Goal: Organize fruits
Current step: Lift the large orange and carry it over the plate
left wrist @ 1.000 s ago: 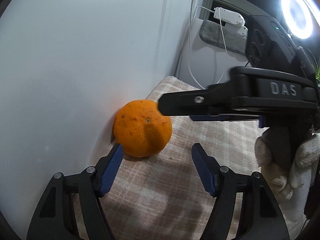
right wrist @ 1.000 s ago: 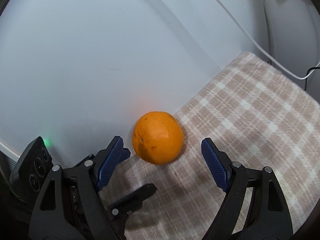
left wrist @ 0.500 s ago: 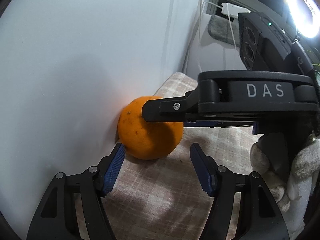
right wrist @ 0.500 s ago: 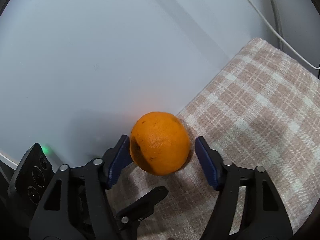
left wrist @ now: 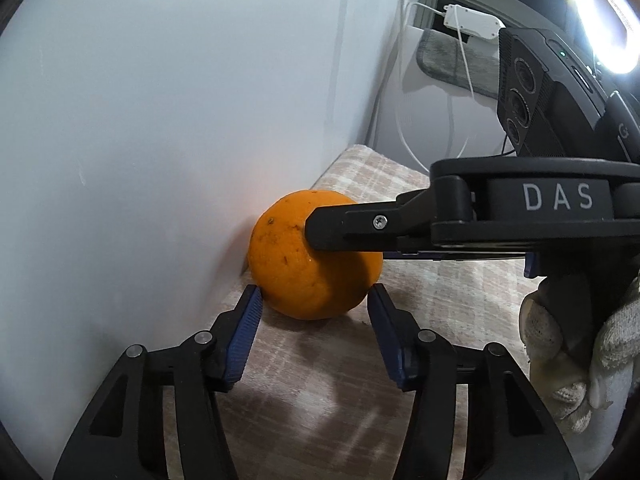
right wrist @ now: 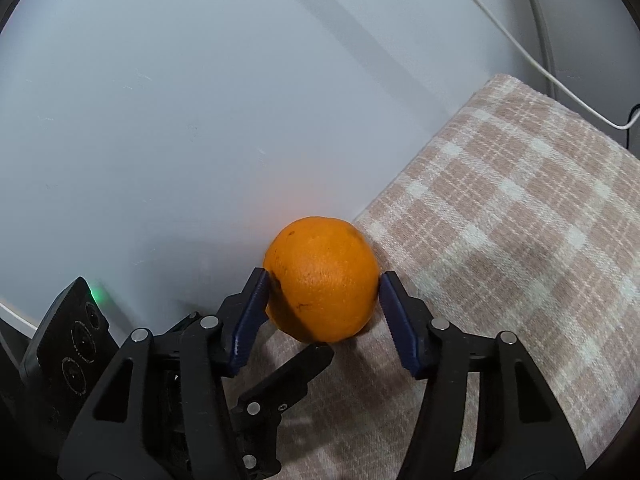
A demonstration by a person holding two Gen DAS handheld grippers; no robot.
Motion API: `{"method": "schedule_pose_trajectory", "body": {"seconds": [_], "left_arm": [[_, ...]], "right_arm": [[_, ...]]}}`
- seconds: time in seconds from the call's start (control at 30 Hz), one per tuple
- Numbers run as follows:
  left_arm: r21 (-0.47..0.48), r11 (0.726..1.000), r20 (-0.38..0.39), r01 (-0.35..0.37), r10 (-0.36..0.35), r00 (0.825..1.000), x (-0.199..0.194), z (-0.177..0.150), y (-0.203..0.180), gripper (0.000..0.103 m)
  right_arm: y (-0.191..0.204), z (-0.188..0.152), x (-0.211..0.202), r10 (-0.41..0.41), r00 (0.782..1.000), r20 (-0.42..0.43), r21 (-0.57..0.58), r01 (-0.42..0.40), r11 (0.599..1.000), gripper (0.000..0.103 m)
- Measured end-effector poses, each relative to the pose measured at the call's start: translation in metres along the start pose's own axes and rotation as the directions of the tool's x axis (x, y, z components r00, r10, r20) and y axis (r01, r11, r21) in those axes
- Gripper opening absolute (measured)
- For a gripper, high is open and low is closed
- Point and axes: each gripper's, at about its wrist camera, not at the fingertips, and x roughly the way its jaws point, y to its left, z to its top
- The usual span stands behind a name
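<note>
An orange [left wrist: 304, 264] lies on a beige checked cloth [left wrist: 440, 292] against a white wall. My left gripper [left wrist: 314, 300] has its blue pads on either side of the orange's near base, at or close to its skin. My right gripper [right wrist: 323, 282] comes from the other side; its blue fingertips [right wrist: 390, 286] touch the orange [right wrist: 322, 278] at both flanks. In the left wrist view the right gripper's black finger [left wrist: 360, 226] crosses over the orange. Whether either grip is firm does not show.
The white wall [left wrist: 160, 120] stands directly behind the orange. The checked cloth [right wrist: 520, 220] stretches to the right. White cables [right wrist: 540, 72] hang at the far end. A ring light [left wrist: 604, 28] glares at the top right. A gloved hand [left wrist: 560, 340] holds the right gripper.
Both grippers have moved in on the orange and narrowed. The right gripper's pads went from wide apart to touching its sides. The left pads now flank its base.
</note>
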Motion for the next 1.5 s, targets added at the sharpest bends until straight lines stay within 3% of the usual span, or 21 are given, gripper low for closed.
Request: {"method": "schedule_pose_trajectory", "body": {"seconds": [0.37,0.6,0.87,1.17,1.5], "left_arm": [[0.041,0.999,0.05,0.031,-0.033,0.998,-0.026,-0.006,-0.024,0.053],[0.06,0.997,0.065,0.05,-0.054,0.996,-0.037,-0.009,-0.041,0.052],[0.12,0.988,0.093,0.095,-0.106,0.99,-0.055,-0.006,-0.079,0.052],[0.2,0.964,0.096,0.177,-0.199,0.975,-0.083,-0.004,-0.135,0.052],[0.273,0.924,0.064,0.267,-0.294,0.954,-0.081,-0.012,-0.192,0.052]], "right_arm": [[0.004,-0.013,-0.037,-0.031,0.998,0.048,-0.026,0.033,0.999,0.057],[0.008,-0.038,-0.07,-0.053,0.995,0.085,-0.041,0.057,0.998,0.055],[0.001,-0.048,-0.115,-0.094,0.984,0.154,-0.032,0.1,0.994,0.055],[-0.02,-0.075,-0.179,-0.157,0.96,0.231,0.028,0.154,0.988,0.054],[-0.054,-0.111,-0.243,-0.229,0.93,0.287,0.107,0.206,0.973,0.054]]}}
